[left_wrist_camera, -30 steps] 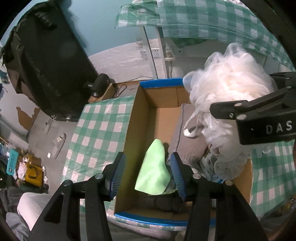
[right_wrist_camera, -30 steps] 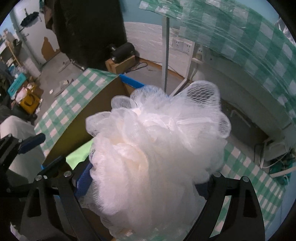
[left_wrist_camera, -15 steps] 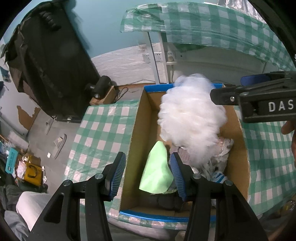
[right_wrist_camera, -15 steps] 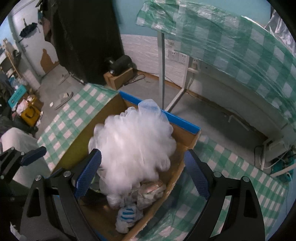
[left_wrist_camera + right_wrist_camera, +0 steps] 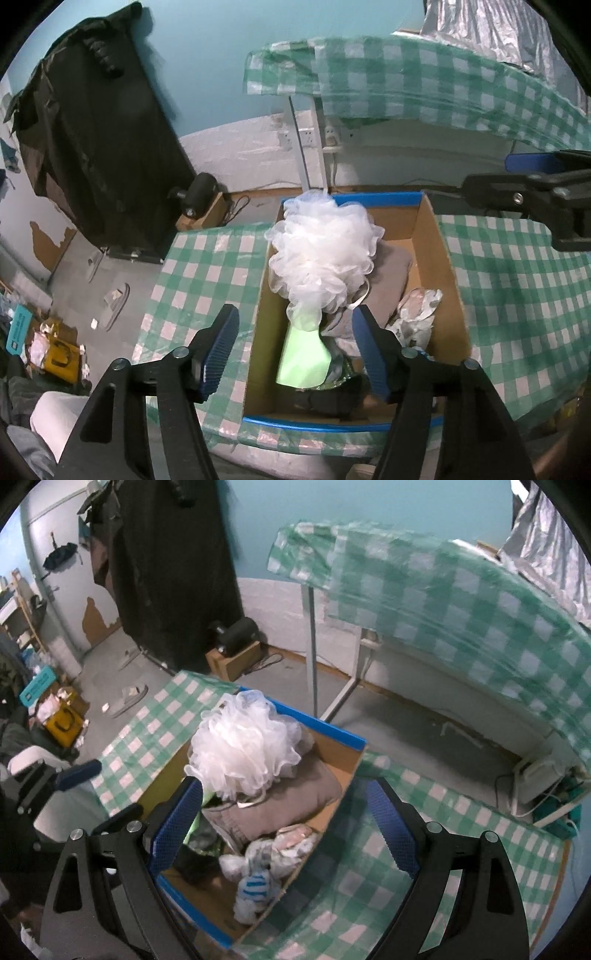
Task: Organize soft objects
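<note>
A cardboard box point(image 5: 443, 258) with blue-taped edges stands on the green checked tablecloth. A white mesh bath pouf point(image 5: 321, 251) point(image 5: 243, 749) rests inside it, on top of a grey cushion point(image 5: 388, 280) point(image 5: 273, 805) and a pale green soft piece point(image 5: 303, 354). My left gripper point(image 5: 295, 350) hovers over the box's near end. Its jaws are opening, and the green piece lies below them, free of the pads. My right gripper point(image 5: 284, 825) is open above the box and holds nothing. Crumpled pale items and a blue-striped white piece point(image 5: 255, 886) lie in the near corner.
The checked tablecloth point(image 5: 207, 280) surrounds the box on both sides. A second checked table point(image 5: 443, 590) stands behind, with its metal legs point(image 5: 314, 657) on the floor. A black cabinet point(image 5: 92, 147) and floor clutter point(image 5: 62, 720) are on the left.
The pouf has left my right gripper and dropped into the box. Both grippers have risen away from the box. My left jaws have spread wider around the green piece.
</note>
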{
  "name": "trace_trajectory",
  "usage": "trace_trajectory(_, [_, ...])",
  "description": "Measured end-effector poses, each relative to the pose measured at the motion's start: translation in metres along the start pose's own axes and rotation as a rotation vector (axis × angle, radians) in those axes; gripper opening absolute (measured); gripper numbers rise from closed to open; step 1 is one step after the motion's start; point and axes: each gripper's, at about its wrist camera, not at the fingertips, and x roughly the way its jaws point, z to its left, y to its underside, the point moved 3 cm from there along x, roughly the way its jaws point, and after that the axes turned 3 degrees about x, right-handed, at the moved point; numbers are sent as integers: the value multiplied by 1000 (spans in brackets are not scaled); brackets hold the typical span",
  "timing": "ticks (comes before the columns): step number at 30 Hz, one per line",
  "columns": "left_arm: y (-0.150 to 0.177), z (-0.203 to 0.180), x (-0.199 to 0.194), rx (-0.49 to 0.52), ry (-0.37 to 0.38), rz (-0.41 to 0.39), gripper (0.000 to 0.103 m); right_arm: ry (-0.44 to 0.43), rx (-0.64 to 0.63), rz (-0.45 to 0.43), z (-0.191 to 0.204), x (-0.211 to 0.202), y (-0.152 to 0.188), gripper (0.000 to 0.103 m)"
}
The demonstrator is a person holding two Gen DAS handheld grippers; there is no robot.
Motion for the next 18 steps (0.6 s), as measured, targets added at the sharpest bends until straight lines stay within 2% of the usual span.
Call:
trace_trajectory(10, [-9, -10, -29, 34, 14, -98, 88, 38, 27, -84, -11, -39, 12, 89])
trace_trajectory(14, [-12, -17, -36, 49, 32, -123, 90, 52, 53, -102, -24, -49, 18, 89])
trace_trajectory(18, [-15, -23, -41, 51, 44, -141, 95, 67, 58, -120, -32, -58, 25, 89])
